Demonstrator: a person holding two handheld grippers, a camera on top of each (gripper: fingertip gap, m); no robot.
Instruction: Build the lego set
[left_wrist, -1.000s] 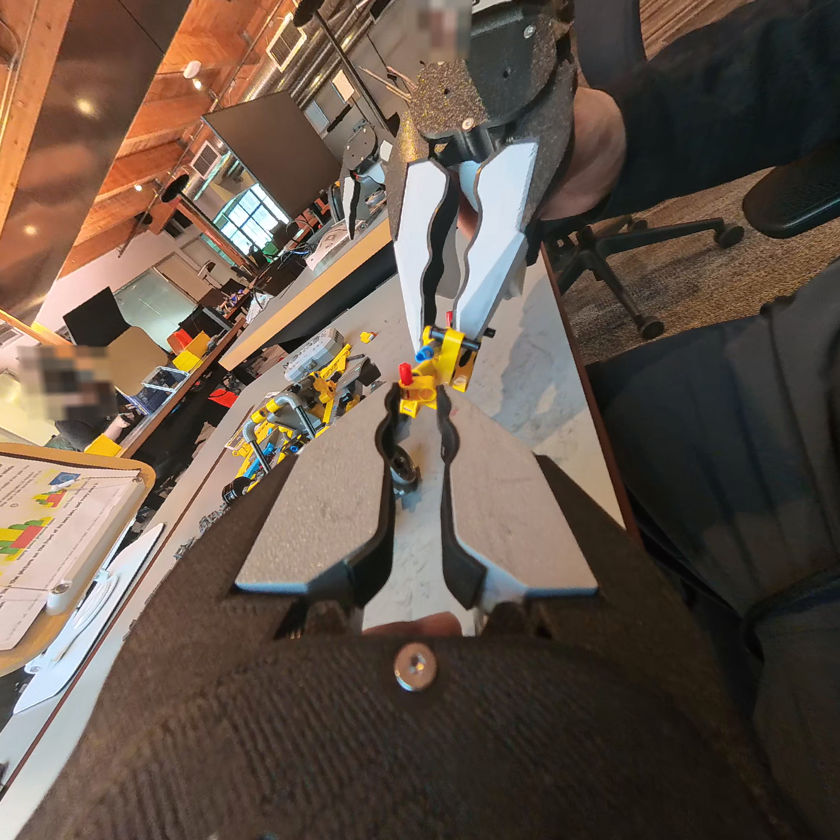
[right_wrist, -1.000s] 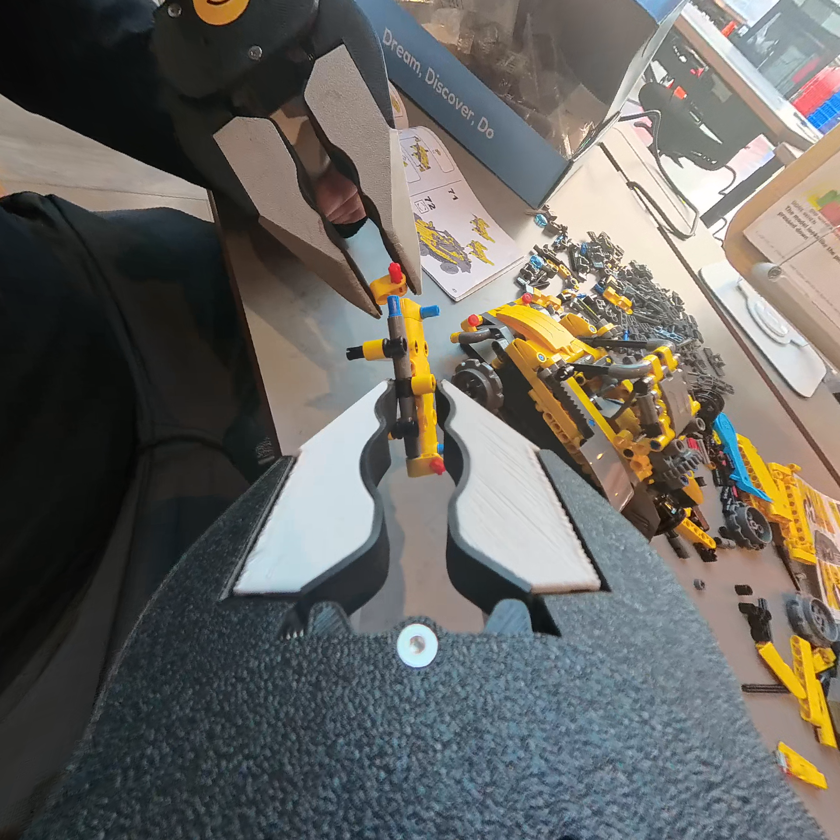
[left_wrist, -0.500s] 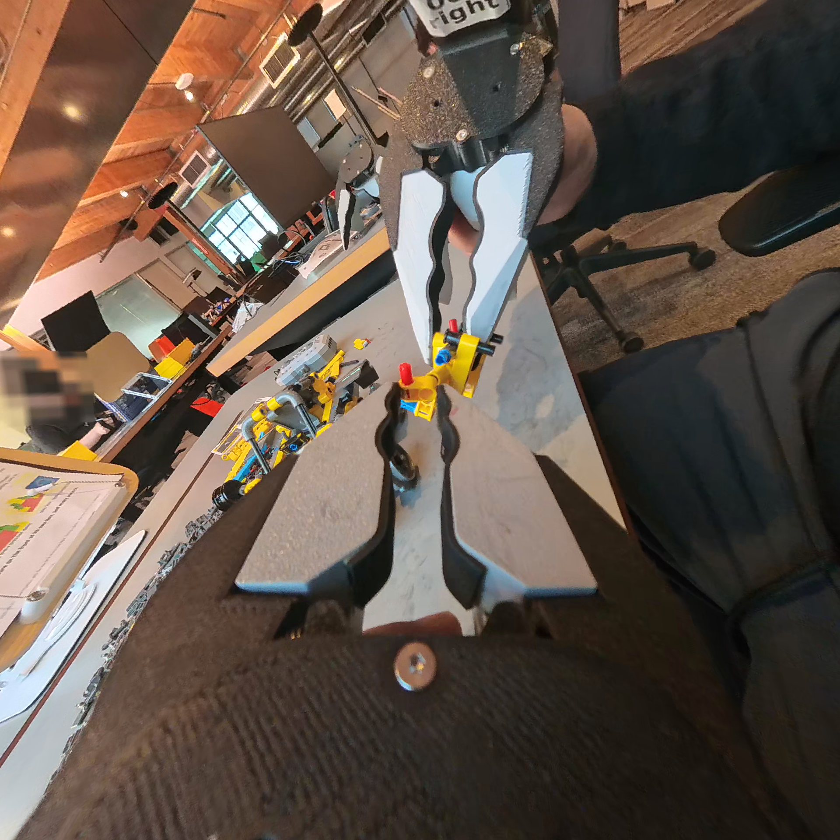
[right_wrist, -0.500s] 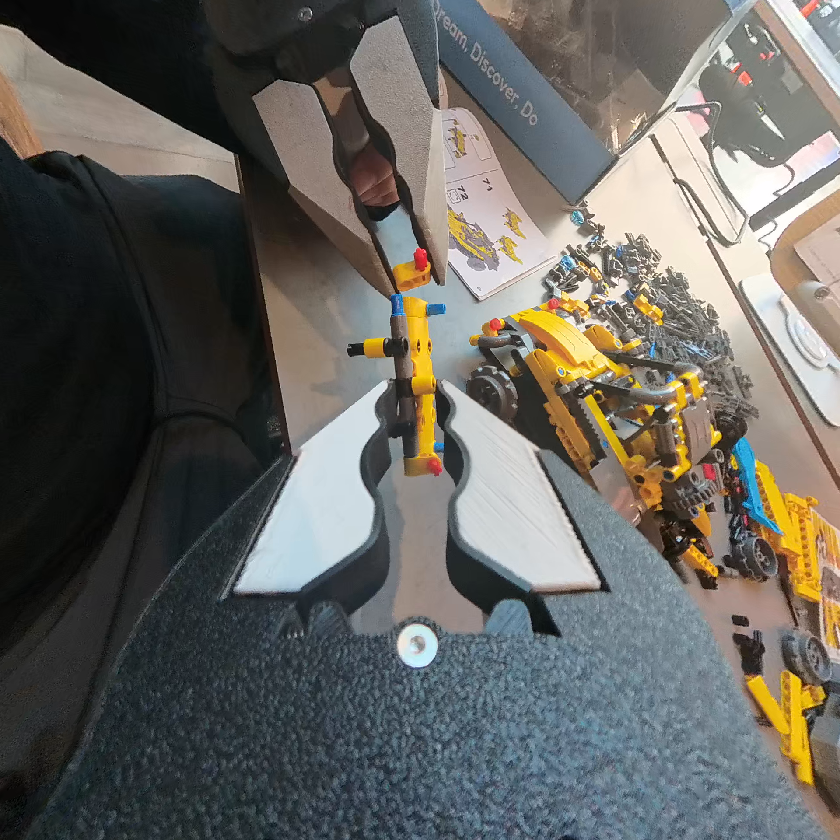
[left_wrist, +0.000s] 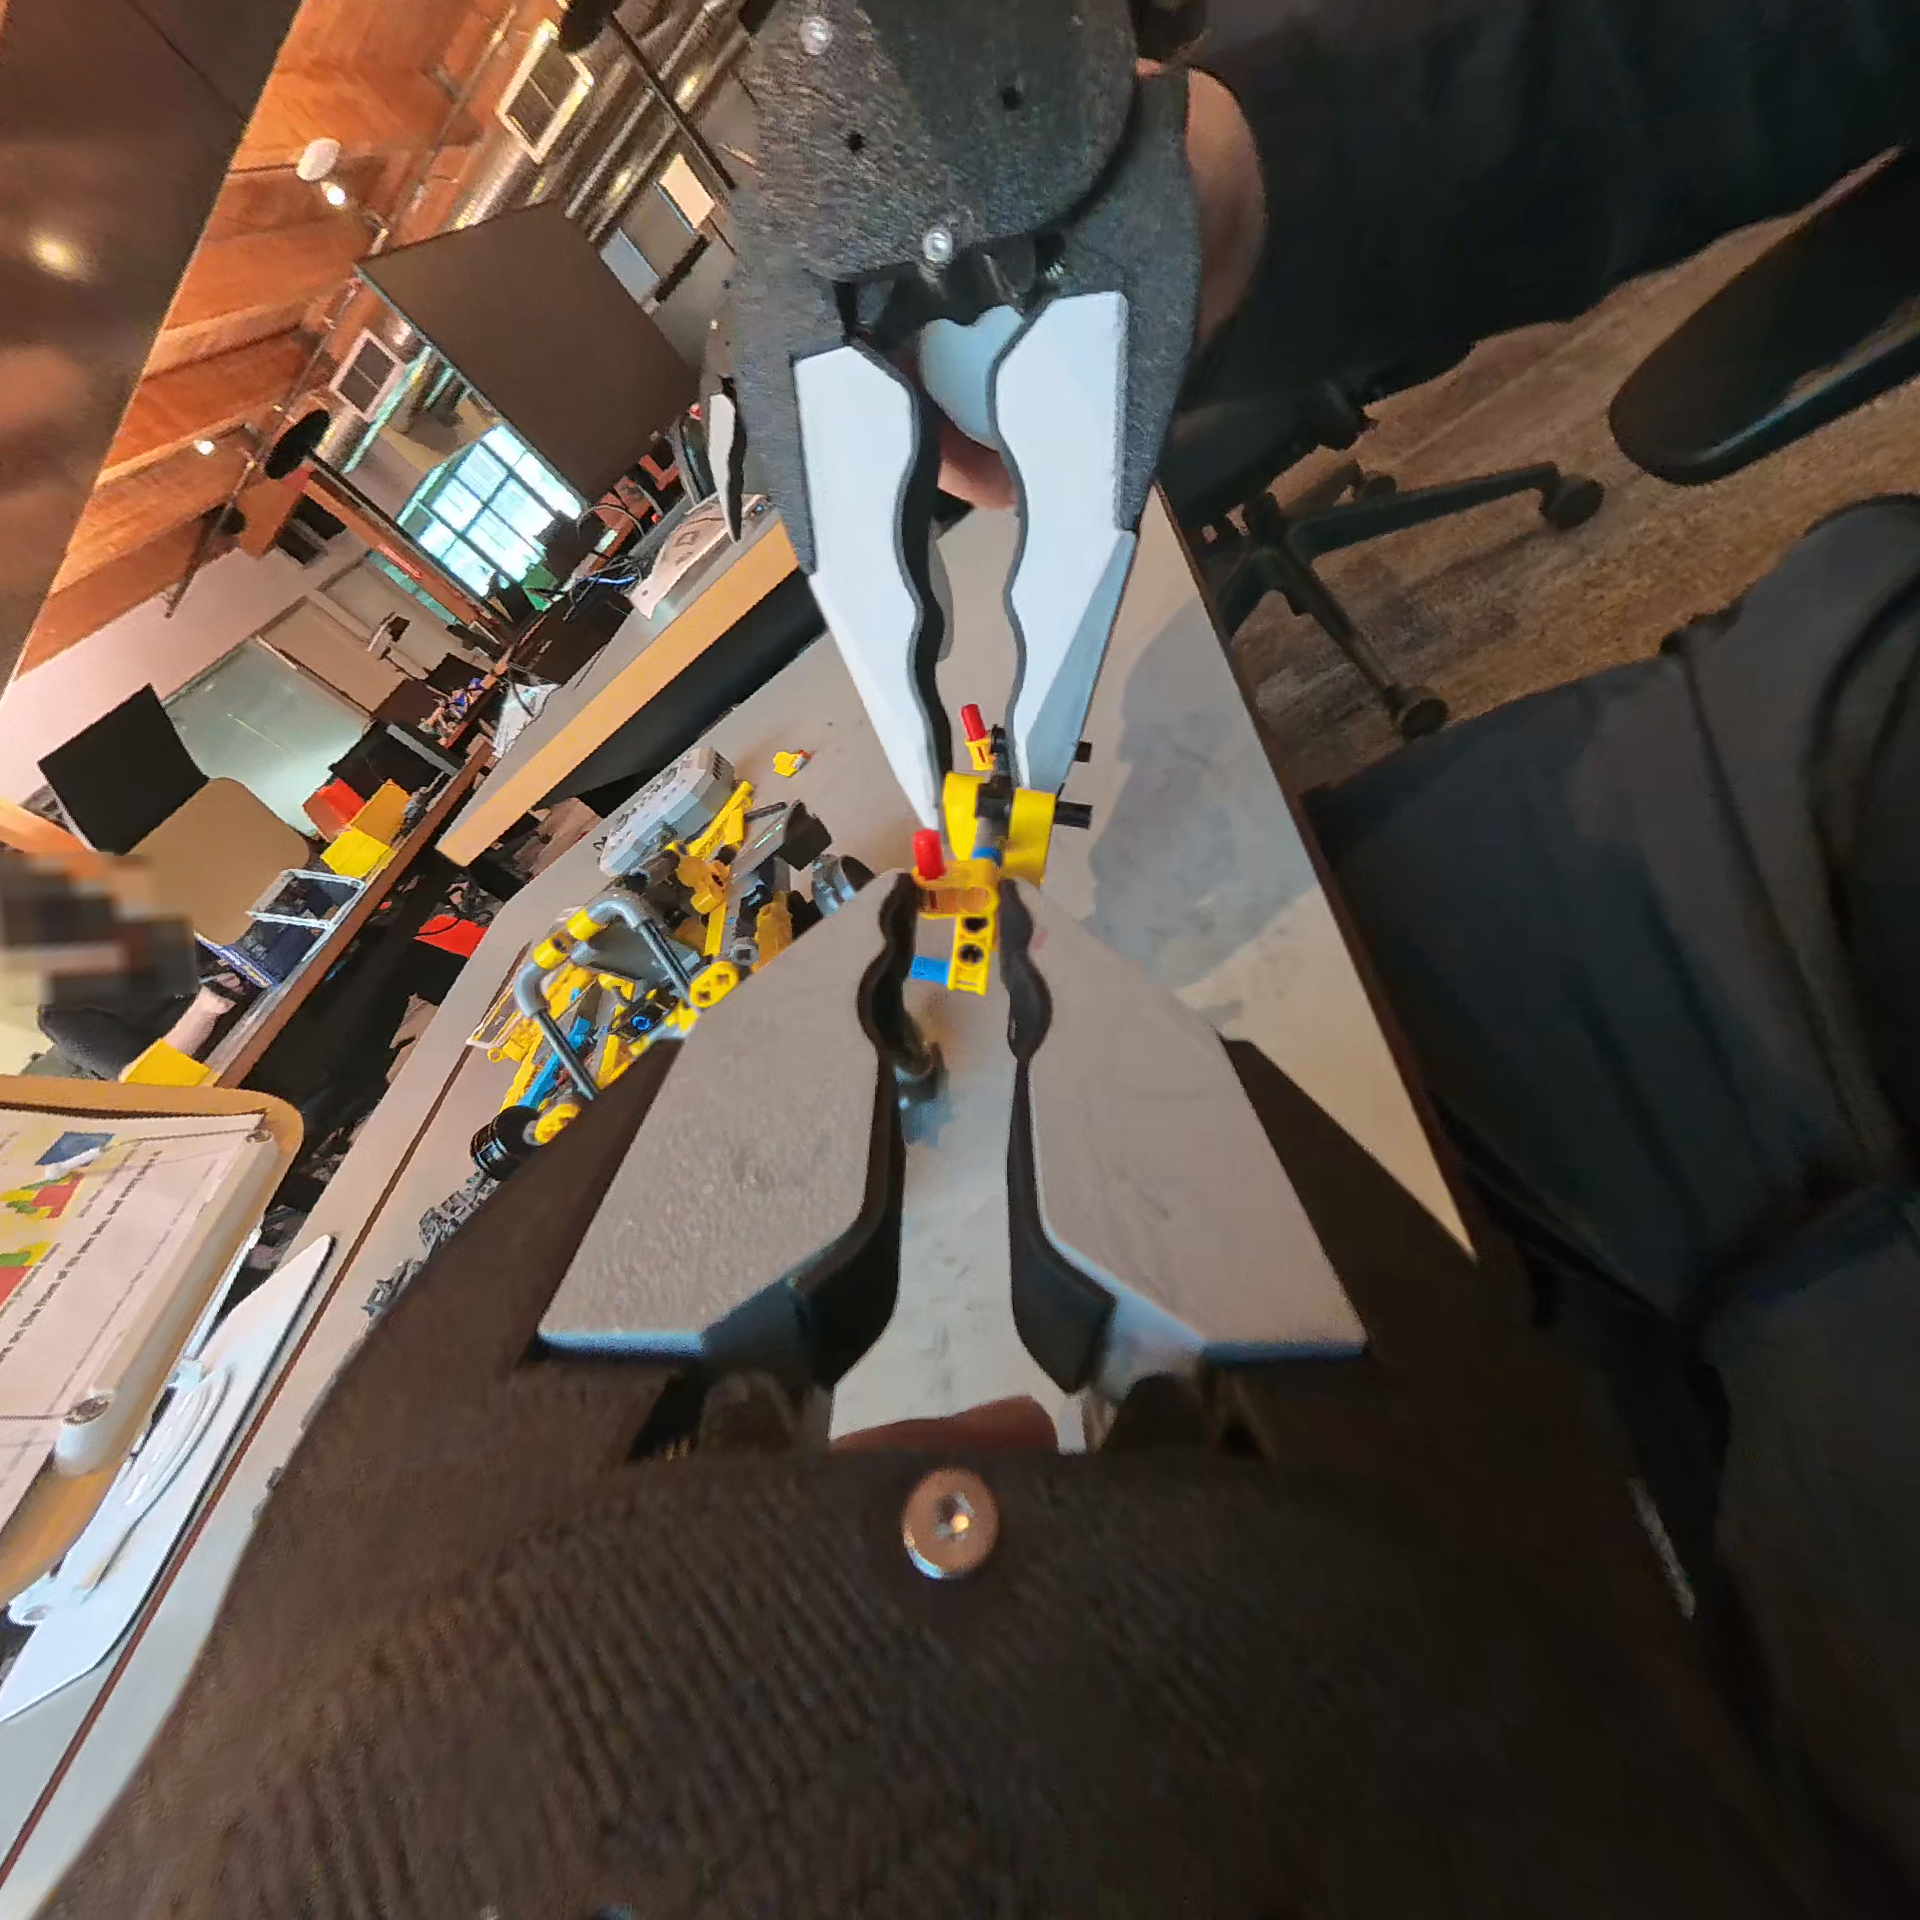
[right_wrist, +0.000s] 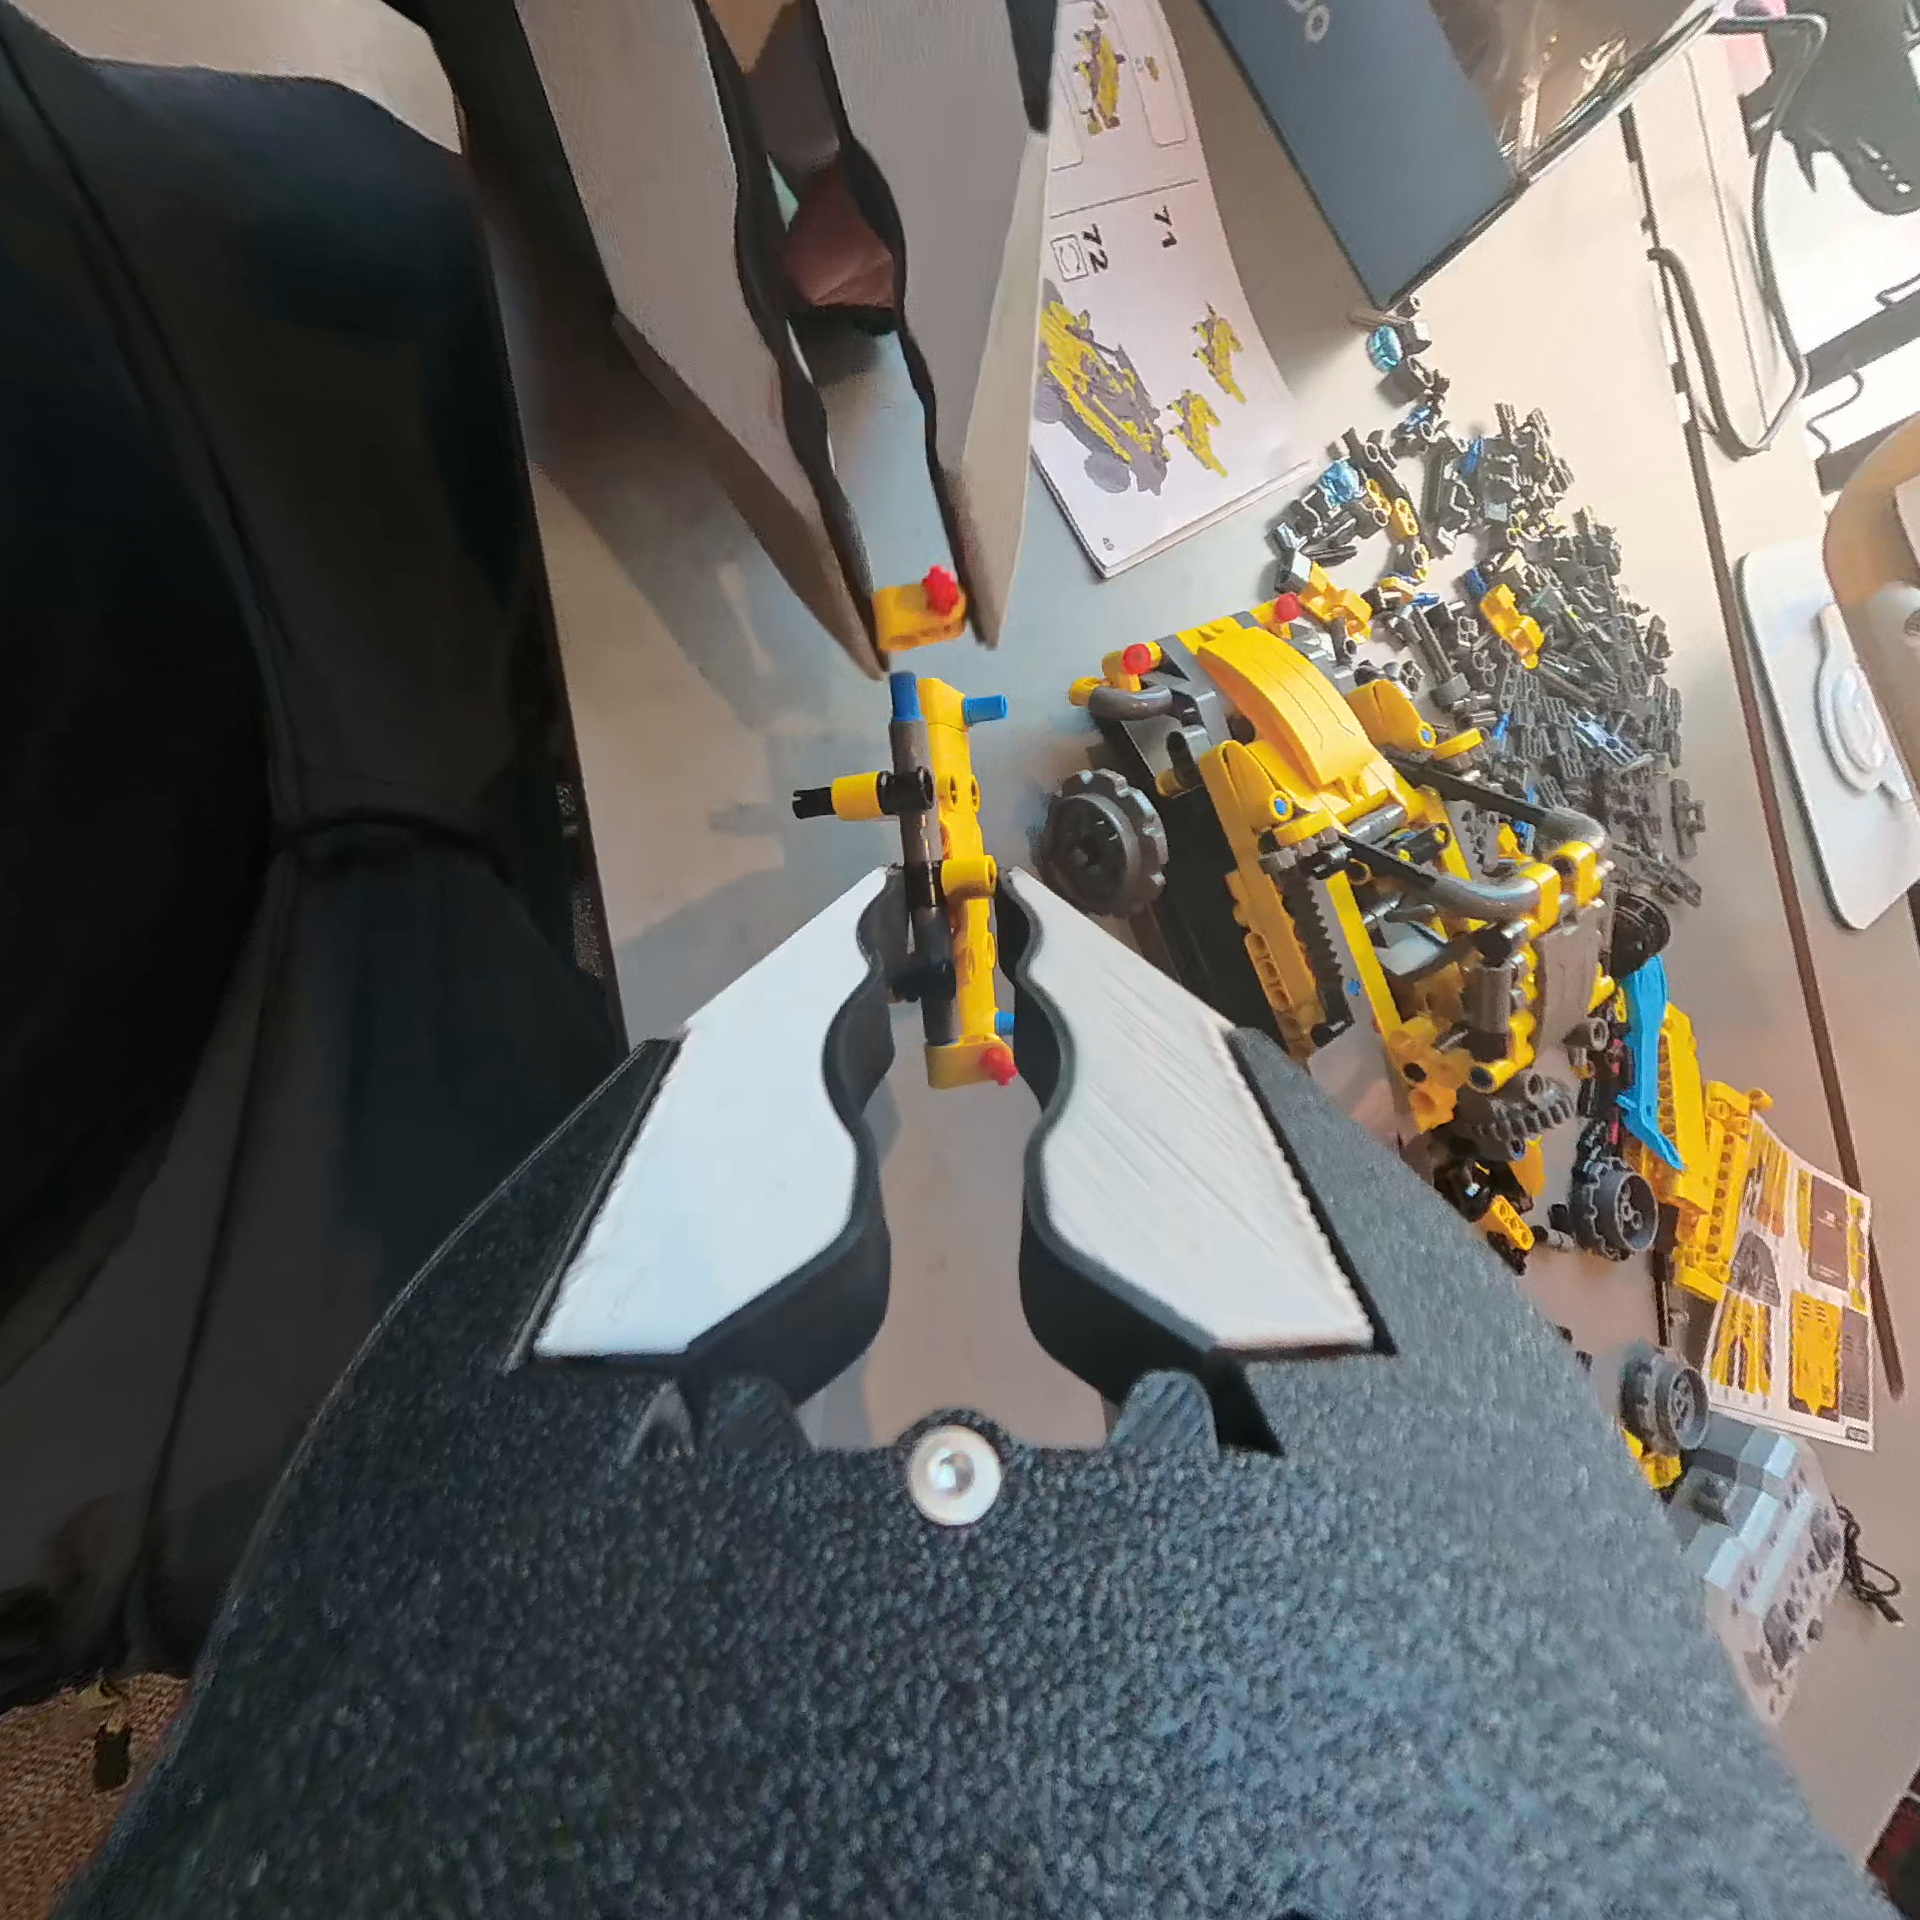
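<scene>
The left tongs (left_wrist: 951, 914) are clenched on a small yellow connector block (right_wrist: 916, 613) that carries a red pin. The right tongs (right_wrist: 945, 894) are clenched on a longer yellow beam assembly (right_wrist: 951, 883) with blue pins at its far end, a grey axle along one side and a red pin at its near end.

The two pairs of tongs point tip to tip above the near edge of the bench (right_wrist: 665, 707). In the right wrist view the connector block sits just beyond the blue-pinned end of the beam assembly, with a narrow gap visible between the two. In the left wrist view the two parts overlap, so contact cannot be judged from there.

Taking the beam assembly as landmark:
- A partly built yellow vehicle model (right_wrist: 1330, 862) lies on the bench just to its right, a black gear wheel nearest.
- An open instruction booklet (right_wrist: 1153, 384) lies beyond the model.
- A spread of loose black, grey and yellow parts (right_wrist: 1538, 582) lies farther right.
- A sticker sheet (right_wrist: 1787, 1299) lies at the model's near end.
</scene>
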